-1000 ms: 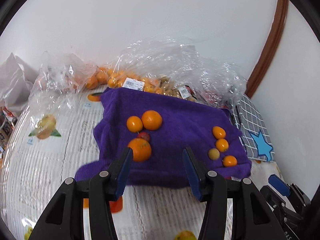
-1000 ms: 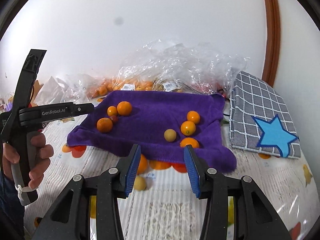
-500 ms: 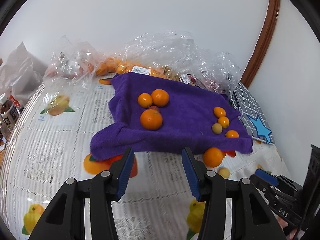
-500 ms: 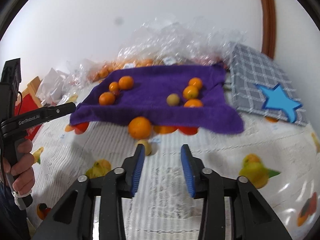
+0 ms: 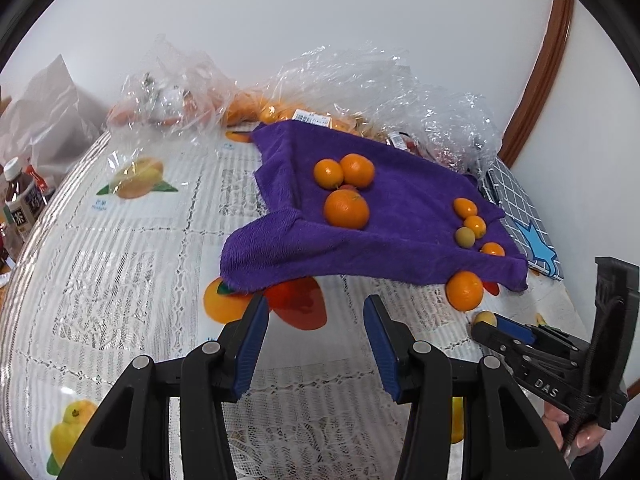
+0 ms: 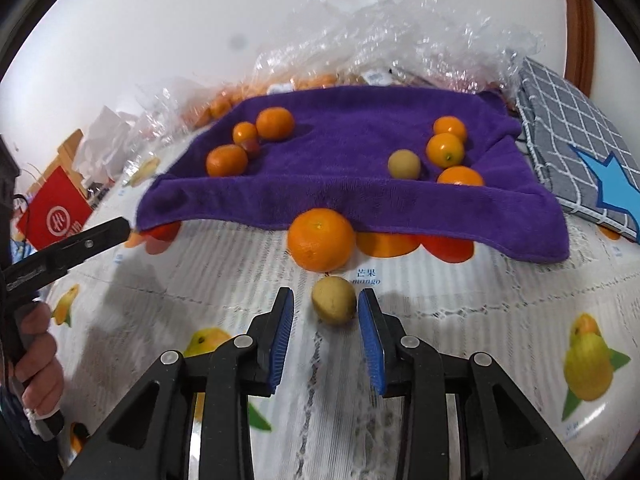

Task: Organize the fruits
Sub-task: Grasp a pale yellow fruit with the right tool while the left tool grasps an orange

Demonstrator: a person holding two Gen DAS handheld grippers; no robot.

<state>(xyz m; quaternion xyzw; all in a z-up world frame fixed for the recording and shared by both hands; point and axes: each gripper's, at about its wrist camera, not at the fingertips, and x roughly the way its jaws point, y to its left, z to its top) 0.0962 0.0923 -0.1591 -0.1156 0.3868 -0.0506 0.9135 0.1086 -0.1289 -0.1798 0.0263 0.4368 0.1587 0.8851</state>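
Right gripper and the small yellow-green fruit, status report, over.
Right gripper open, closing around small yellow-green round fruit, no squeeze yet. Left gripper open, empty. Large orange just behind, close.

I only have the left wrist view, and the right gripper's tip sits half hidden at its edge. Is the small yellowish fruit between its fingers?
Observer: Yes. In the right wrist view the small yellowish fruit lies on the table between the fingers of the right gripper. The jaws have just been closing, but a gap shows between the fruit and one pad, so there is no grip yet.
Operator: Is the big orange in the way?
Observer: The orange sits just beyond the fruit, against the edge of the purple towel, ahead of the fingertips and not between them.
Operator: Anything over there that I miss?
Observer: A red bag with a round white mark shows at the far left.
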